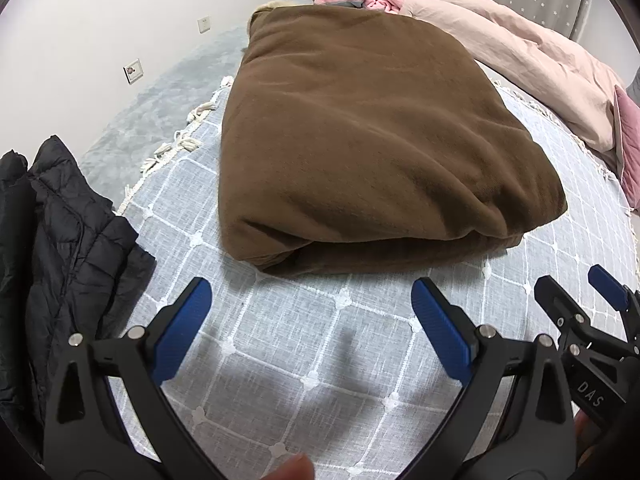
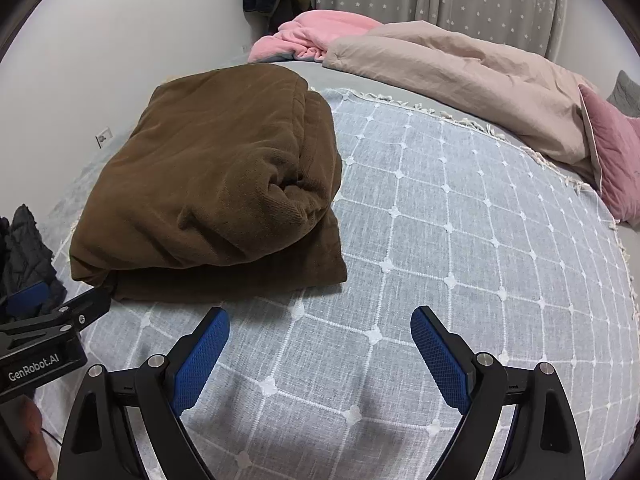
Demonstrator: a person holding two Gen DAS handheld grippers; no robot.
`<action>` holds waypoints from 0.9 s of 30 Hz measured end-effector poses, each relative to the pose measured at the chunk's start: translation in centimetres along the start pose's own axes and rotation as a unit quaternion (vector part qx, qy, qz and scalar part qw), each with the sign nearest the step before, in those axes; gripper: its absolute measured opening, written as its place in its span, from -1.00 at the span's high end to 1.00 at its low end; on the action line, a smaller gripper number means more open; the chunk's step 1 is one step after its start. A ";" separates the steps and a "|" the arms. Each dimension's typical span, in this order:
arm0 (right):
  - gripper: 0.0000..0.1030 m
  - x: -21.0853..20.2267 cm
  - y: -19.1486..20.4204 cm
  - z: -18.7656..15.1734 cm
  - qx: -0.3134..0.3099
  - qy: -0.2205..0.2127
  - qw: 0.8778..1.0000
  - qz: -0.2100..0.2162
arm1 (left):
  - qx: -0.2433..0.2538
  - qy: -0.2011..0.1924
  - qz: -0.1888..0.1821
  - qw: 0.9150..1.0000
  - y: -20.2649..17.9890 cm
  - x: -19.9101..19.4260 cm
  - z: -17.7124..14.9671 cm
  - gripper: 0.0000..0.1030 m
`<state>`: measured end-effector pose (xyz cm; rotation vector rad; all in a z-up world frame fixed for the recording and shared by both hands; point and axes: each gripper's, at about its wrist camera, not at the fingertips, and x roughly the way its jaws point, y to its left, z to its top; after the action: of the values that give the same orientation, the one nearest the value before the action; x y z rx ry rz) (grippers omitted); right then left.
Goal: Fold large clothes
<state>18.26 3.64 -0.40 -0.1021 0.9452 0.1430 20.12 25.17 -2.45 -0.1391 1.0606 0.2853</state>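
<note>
A large brown garment [image 1: 360, 140] lies folded into a thick rectangular bundle on the grey checked bedspread [image 1: 288, 344]. It also shows in the right wrist view [image 2: 212, 184], at the left. My left gripper [image 1: 312, 300] is open and empty, just short of the bundle's near edge. My right gripper [image 2: 320, 328] is open and empty, over bare bedspread [image 2: 460, 240] to the right of the bundle's near corner. The right gripper also shows in the left wrist view [image 1: 576, 292] at the far right, and the left gripper shows in the right wrist view [image 2: 60, 300] at the far left.
A black quilted jacket [image 1: 52, 264] lies at the left edge of the bed. A beige duvet [image 2: 460, 80], a pink blanket [image 2: 316, 32] and a pink pillow [image 2: 616, 160] lie along the far and right sides. A white wall [image 1: 100, 20] is to the left.
</note>
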 end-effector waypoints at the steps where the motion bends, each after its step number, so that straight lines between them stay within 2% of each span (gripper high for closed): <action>1: -0.81 0.0 0.1 0.0 -0.001 0.000 1.000 0.001 | 0.000 0.001 0.000 1.000 0.0 0.0 0.0 -0.93; 27: -0.81 0.3 0.5 -0.1 -0.001 0.005 1.000 0.010 | -0.001 0.010 -0.001 1.000 0.0 0.3 -0.3 -0.93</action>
<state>18.25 4.17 -0.69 -0.0942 0.9555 0.1619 20.00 25.13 -2.84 -0.1446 1.0803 0.2831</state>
